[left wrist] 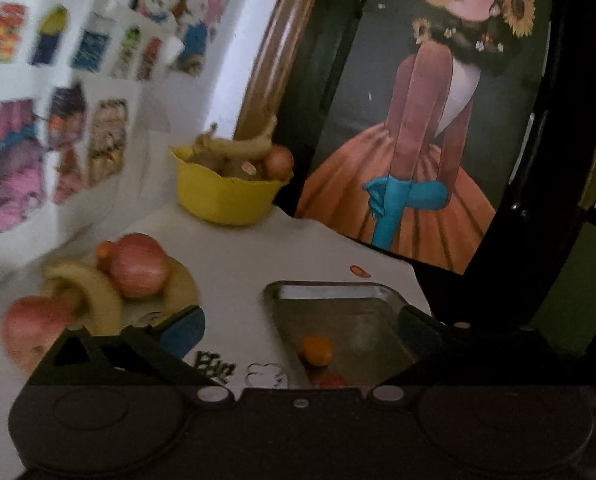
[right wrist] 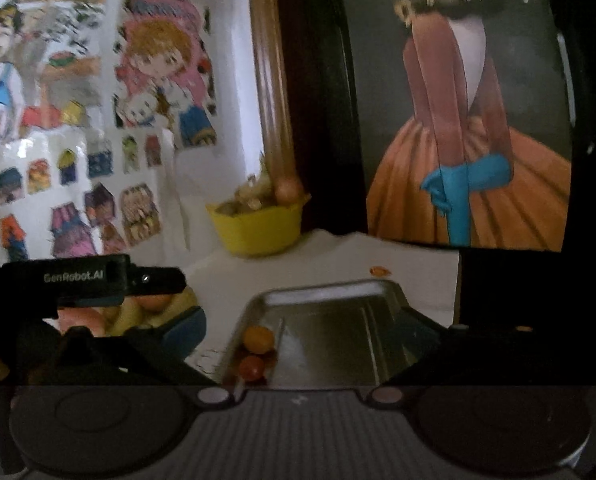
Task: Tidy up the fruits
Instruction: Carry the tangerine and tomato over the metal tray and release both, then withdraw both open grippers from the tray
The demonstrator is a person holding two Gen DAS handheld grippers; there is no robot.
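Both grippers have their jaws spread wide with nothing held between them. In the left wrist view, the left gripper (left wrist: 302, 326) hangs over the white table (left wrist: 233, 264), and the metal tray (left wrist: 338, 292) sits partly between the jaws, toward the right finger. An orange fruit (left wrist: 317, 350) lies in the tray just inside the gap, with a red fruit (left wrist: 332, 380) right behind it at the gripper body. Off past the left finger is a plate (left wrist: 181, 280) with two apples (left wrist: 139, 264) and a banana (left wrist: 93, 292) around it, kinda blurry. Straight ahead, well beyond the fingertips, is a yellow bowl (left wrist: 225, 196) piled with more produce. The right gripper (right wrist: 302, 326) is in about the same pose: tray (right wrist: 326, 296) between its jaws, orange fruit (right wrist: 257, 338) and red fruit (right wrist: 251, 366) nearer its left finger. The other gripper pokes in from the left of that view, above the plate's fruit. The bowl (right wrist: 257, 228) is far ahead again.
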